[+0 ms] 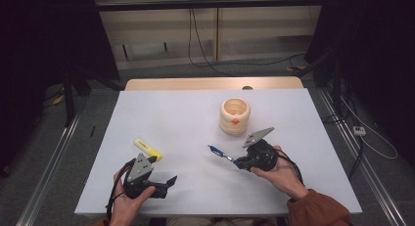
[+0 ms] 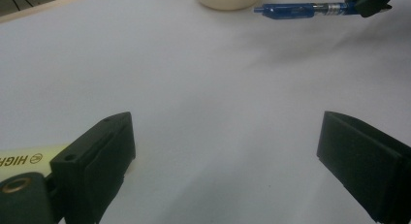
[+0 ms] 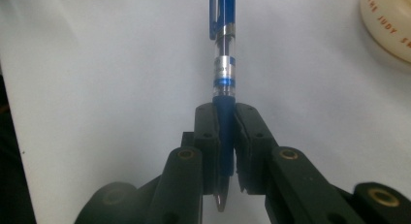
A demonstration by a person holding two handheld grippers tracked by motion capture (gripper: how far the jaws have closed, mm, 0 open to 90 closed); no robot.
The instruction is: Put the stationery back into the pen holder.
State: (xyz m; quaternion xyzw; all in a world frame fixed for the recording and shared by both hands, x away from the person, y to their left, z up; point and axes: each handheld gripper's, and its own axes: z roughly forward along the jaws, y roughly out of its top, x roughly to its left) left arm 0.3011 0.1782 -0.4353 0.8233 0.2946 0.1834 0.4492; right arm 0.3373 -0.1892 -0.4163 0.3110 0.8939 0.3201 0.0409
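Right now we hold the blue pen (image 3: 222, 64) pinched between the jaws of our right gripper (image 1: 241, 162), which are closed tight on its dark blue grip end. In the right gripper view the pen's metal writing tip points back toward the camera, just behind the jaws, while the clear barrel with its silver band and the blue clip end reach out ahead of them. From the high view the pen sticks out of the gripper toward the left and slightly away from us, raised a little off the white table (image 1: 186, 118); its shadow lies on the surface under it in the left gripper view, where the pen (image 2: 295, 10) runs level across the top.

We take the cream holder (image 1: 235, 116) as our landmark: a ribbed, round pot with an open top and a small orange dot on its near side. The pen hangs just in front of it, on our side, and a little to its left. Our right gripper sits in front of the holder too, close but not touching it.

Our left gripper (image 1: 166, 183) rests well apart from the holder, toward the near left part of the table, with its jaws spread wide and nothing between them. A yellow highlighter (image 1: 148, 148) lies just beside that gripper, on the holder's far left.
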